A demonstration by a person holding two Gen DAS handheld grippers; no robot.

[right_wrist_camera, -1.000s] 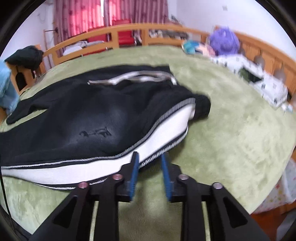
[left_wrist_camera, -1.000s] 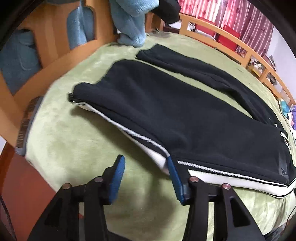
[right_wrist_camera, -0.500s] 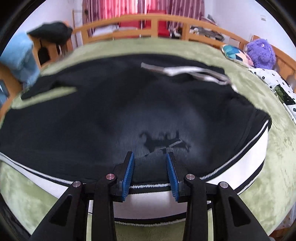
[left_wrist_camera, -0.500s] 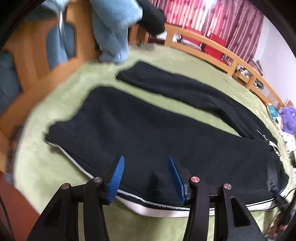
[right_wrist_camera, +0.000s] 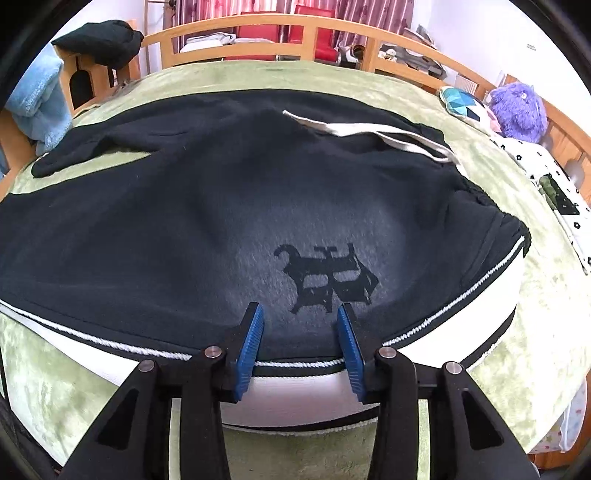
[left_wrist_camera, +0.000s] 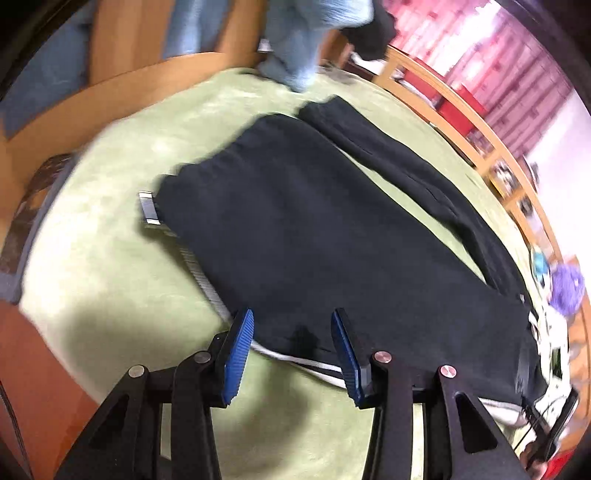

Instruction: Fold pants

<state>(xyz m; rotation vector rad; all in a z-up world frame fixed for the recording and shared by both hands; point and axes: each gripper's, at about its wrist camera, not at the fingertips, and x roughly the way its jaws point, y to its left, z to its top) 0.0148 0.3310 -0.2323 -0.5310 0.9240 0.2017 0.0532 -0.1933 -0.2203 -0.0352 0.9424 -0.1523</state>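
Black pants (left_wrist_camera: pixel 332 229) with a white side stripe lie spread flat on a green bedspread (left_wrist_camera: pixel 110 288), both legs stretched toward the far corner. My left gripper (left_wrist_camera: pixel 291 336) is open, its blue pads straddling the near edge of the closer leg. In the right wrist view the pants (right_wrist_camera: pixel 221 221) show a dark printed logo (right_wrist_camera: pixel 325 277) and white drawstrings (right_wrist_camera: pixel 369 133) at the waist. My right gripper (right_wrist_camera: pixel 299 332) is open over the near side stripe, just below the logo. Neither gripper holds cloth.
A wooden bed rail (right_wrist_camera: pixel 280 33) runs round the far side. A light blue towel (right_wrist_camera: pixel 37 103) and a black garment (right_wrist_camera: pixel 99 40) hang on the headboard at left. A purple plush toy (right_wrist_camera: pixel 517 110), a patterned cushion (right_wrist_camera: pixel 465 107) and a spotted white cloth (right_wrist_camera: pixel 546 184) lie at right.
Both grippers have moved forward over the near edge of the pants. The right gripper's jaws have opened wider and now sit close under the logo. The left view has swung left.
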